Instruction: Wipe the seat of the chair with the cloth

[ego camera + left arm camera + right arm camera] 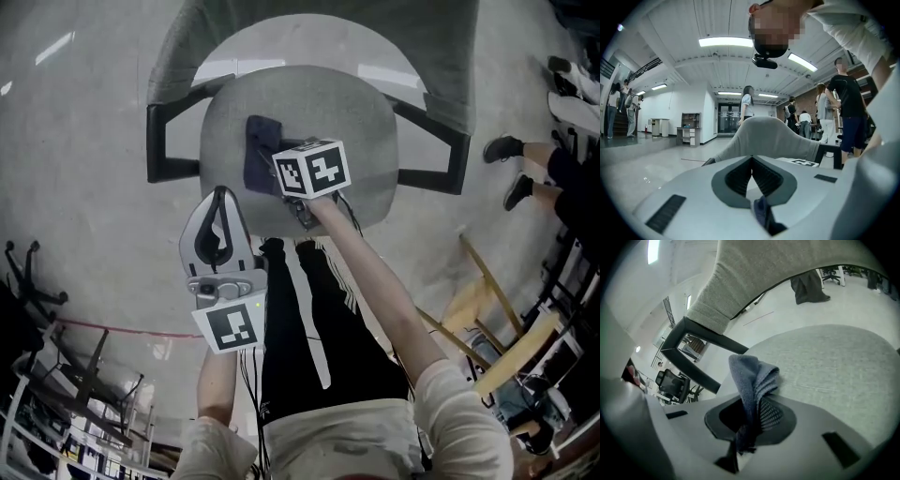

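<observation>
Left gripper (pixel 220 199) upright at centre-left, tips by the front-left rim of the seat (pixel 366 122), jaws clenched together on nothing. One chair (pixel 183 56), two black armrests (pixel 167 142). One dark blue cloth (pixel 261 150) on the seat's left half, pinched in the right gripper (pixel 754 412), arm stretched forward. Bare seat fabric runs right of the cloth to the rim.

The cloth (pixel 752 380) is dark blue, the seat (pixel 834 362) grey.
</observation>
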`<state>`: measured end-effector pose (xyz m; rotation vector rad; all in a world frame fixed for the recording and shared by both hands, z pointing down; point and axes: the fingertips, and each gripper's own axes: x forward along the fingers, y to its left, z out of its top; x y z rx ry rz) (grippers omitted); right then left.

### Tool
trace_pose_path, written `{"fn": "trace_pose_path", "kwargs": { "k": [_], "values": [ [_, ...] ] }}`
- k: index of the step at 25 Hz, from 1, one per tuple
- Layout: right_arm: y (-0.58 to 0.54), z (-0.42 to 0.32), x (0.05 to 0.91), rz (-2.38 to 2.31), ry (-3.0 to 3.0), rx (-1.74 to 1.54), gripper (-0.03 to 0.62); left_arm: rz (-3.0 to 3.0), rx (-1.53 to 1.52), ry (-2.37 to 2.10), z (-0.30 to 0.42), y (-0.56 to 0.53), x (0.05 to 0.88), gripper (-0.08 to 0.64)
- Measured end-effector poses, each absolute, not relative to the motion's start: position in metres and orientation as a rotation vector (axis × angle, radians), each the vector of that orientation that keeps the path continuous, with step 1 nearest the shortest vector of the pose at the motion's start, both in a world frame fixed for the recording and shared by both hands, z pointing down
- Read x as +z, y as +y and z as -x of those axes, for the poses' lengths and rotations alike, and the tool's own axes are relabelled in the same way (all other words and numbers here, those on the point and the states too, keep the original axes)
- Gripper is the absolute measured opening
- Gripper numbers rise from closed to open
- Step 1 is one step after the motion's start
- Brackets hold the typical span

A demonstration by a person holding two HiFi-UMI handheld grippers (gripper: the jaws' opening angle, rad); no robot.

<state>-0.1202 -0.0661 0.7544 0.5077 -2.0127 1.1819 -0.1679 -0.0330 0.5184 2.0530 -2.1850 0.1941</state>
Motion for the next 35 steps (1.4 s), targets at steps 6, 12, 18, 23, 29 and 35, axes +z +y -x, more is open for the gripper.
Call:
{"fn": "trace_pose_path", "kwargs": {
  "k": [6,12,18,23,29,35],
  "values": [
    [-0.082,0.064,0.752,-0.567,-2.012,1.128,0.049,-2.09,0.212,-2.165,0.158,-0.041,0.516,0.015],
    [-0.104,-0.004,0.749,-0.718,-1.953,1.015,0.05,-2.117,0.232,-2.146,0.15,-0.046,0.515,0.015],
    [-0.118,-0.074,0.748,-0.877,-1.859,0.991,0.051,-2.13,0.216,-2.132,0.141,-0.053,0.513,0.015],
    [-0.126,-0.113,0.742,-0.97,-1.78,0.879,0.051,-2.161,0.207,-2.109,0.133,-0.06,0.51,0.015],
    [-0.127,-0.124,0.741,-1.04,-1.72,0.806,0.049,-2.175,0.217,-2.095,0.132,-0.061,0.509,0.015],
    [-0.124,-0.132,0.741,-1.142,-1.635,0.749,0.049,-2.178,0.215,-2.093,0.135,-0.057,0.51,0.015]
  ]
}}
